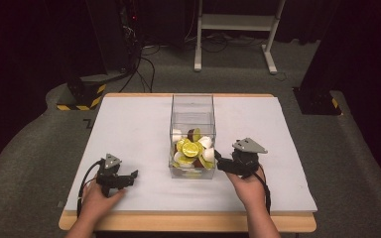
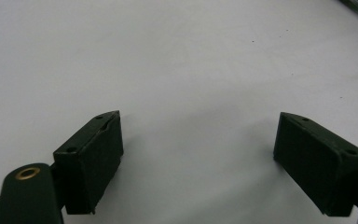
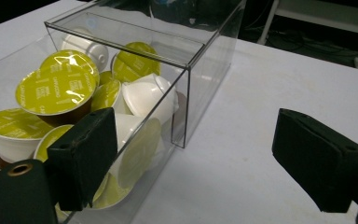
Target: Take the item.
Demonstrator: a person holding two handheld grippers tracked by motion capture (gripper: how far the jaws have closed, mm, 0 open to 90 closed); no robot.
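Two tools low on table | left tool gaping, empty | right tool gaping beside clear box

One camera looks down on my bench from high up, and two ride my hands, very close, the right one sharing the clear box.

My left hand rests low at the near left, wrapped around the left gripper, which points off to the right and lies level. Its jaws stand wide apart with nothing between them. My right hand holds the right gripper farther forward, aimed left and a little away from me. Its jaws also gape wide, gripping nothing. Both my forearms come in from the near edge.
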